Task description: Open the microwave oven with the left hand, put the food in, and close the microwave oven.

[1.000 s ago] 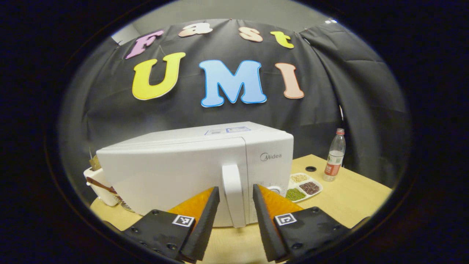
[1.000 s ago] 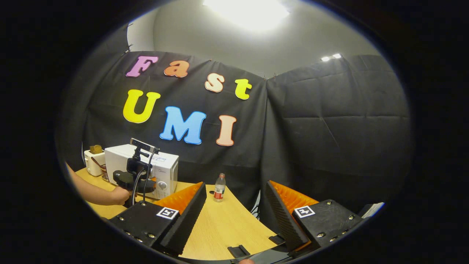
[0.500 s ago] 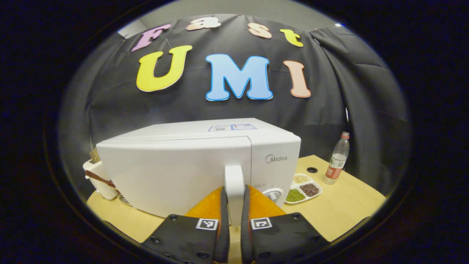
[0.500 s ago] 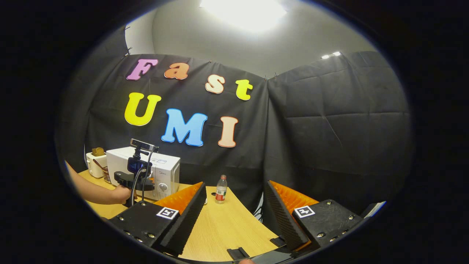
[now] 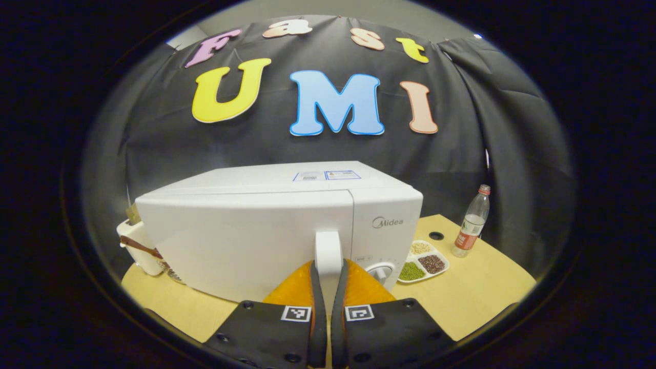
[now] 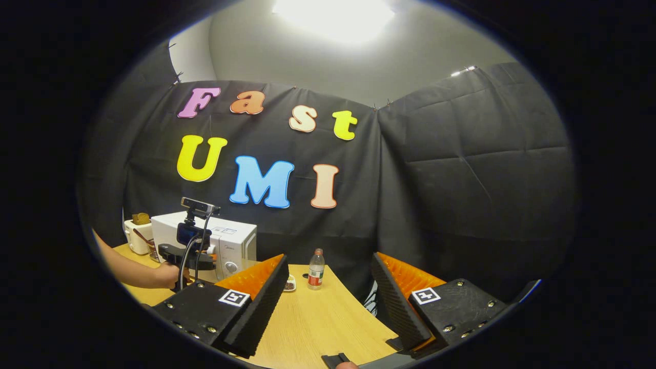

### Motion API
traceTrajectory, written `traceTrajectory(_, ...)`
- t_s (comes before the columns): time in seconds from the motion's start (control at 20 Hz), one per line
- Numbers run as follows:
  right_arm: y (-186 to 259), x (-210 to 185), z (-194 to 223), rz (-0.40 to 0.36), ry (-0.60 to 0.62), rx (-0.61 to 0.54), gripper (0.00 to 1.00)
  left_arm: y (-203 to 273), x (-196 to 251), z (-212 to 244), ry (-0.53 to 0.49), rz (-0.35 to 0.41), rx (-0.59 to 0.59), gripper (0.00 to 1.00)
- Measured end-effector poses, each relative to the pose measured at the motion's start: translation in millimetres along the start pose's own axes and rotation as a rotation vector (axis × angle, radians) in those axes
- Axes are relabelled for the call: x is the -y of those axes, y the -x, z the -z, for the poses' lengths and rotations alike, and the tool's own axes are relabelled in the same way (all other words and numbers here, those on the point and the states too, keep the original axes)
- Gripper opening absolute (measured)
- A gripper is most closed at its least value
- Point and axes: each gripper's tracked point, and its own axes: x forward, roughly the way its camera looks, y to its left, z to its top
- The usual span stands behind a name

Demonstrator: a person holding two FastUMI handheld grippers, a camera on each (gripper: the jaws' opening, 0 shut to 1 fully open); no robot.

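left gripper point(image 5: 328, 287): jaws clamped on the microwave door handle point(image 5: 328, 251), one finger each side; the grip suits pulling the door out on its hinge.
microwave oven point(image 5: 266, 230): white, door shut, on the bench point(image 5: 476, 297); step in hand is opening, pull not yet visible.
food: divided snack tray point(image 5: 423, 260) of beans and grains sits on the bench just right of the microwave, beside its dial, probably within reach for loading.
right gripper point(image 6: 328, 302): jaws apart, empty, well right of the microwave, likely waiting to take the tray.
bottle point(image 5: 470, 221): upright, right of the microwave past the tray.
toaster point(image 5: 136, 246): left of the microwave.
room: light wood bench, black cloth walls.
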Motion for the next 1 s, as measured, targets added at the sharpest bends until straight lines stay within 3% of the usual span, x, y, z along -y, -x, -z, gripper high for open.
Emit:
traceTrajectory(0.2, -12.4, -2.0, 0.0, -0.022, 0.002, 0.003, 0.99, 6.1, -1.6, 4.3, 0.019, -0.012, -0.020, 0.10)
traceTrajectory(0.35, -17.6, -3.6, 4.5, -0.039, 0.003, -0.006, 0.99, 38.7, -4.1, 5.2, -0.009, -0.017, 0.040, 0.07)
traceTrajectory(0.5, -22.7, -17.8, 8.4, -0.087, -0.013, -0.012, 0.99, 61.0, -10.1, 17.8, -0.002, 0.012, 0.019, 0.07)
traceTrajectory(0.75, -30.4, -60.3, 7.4, -0.200, -0.037, -0.009, 0.99, 110.4, -29.7, 30.4, -0.015, 0.026, 0.000, 0.07)
traceTrajectory(1.0, -29.3, -109.2, -3.9, -0.321, -0.054, 0.026, 0.99, 166.0, -65.7, 47.8, -0.022, -0.037, 0.002, 0.08)
